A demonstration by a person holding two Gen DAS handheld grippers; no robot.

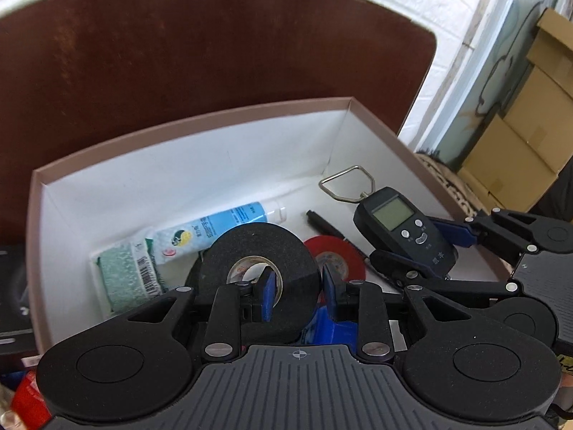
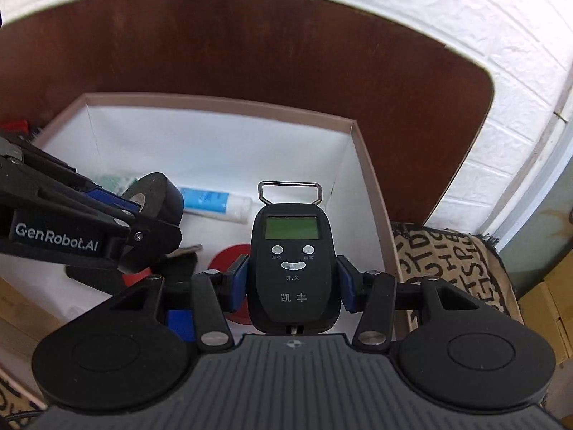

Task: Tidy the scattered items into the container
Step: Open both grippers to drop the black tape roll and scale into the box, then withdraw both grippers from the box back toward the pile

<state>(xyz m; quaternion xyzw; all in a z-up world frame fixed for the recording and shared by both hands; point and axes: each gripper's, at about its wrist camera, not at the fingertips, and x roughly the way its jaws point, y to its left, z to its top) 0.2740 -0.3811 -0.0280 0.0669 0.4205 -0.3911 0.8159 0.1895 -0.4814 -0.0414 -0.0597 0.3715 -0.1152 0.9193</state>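
Note:
An open box with a taupe rim (image 1: 215, 118) (image 2: 222, 102) and white inside lies below both grippers. My left gripper (image 1: 299, 283) is shut on a black tape roll (image 1: 258, 251), one finger through its core and one outside. It hangs over the box's near left part, and the right wrist view shows this gripper (image 2: 143, 211) and roll (image 2: 157, 197) from the side. My right gripper (image 2: 293, 279) is shut on a black digital hanging scale (image 2: 293, 251) over the box's right part. In the left wrist view that gripper (image 1: 422, 245) and scale (image 1: 404, 225) are at the right.
In the box lie a blue-and-white tube (image 1: 222, 224), a green sponge pack (image 1: 125, 276), a red tape roll (image 1: 336, 254) and a black pen (image 1: 322, 224). The box sits on a brown tabletop (image 2: 286, 53) by a white brick wall. Right of it are a lettered mat (image 2: 451, 261) and cardboard boxes (image 1: 519, 136).

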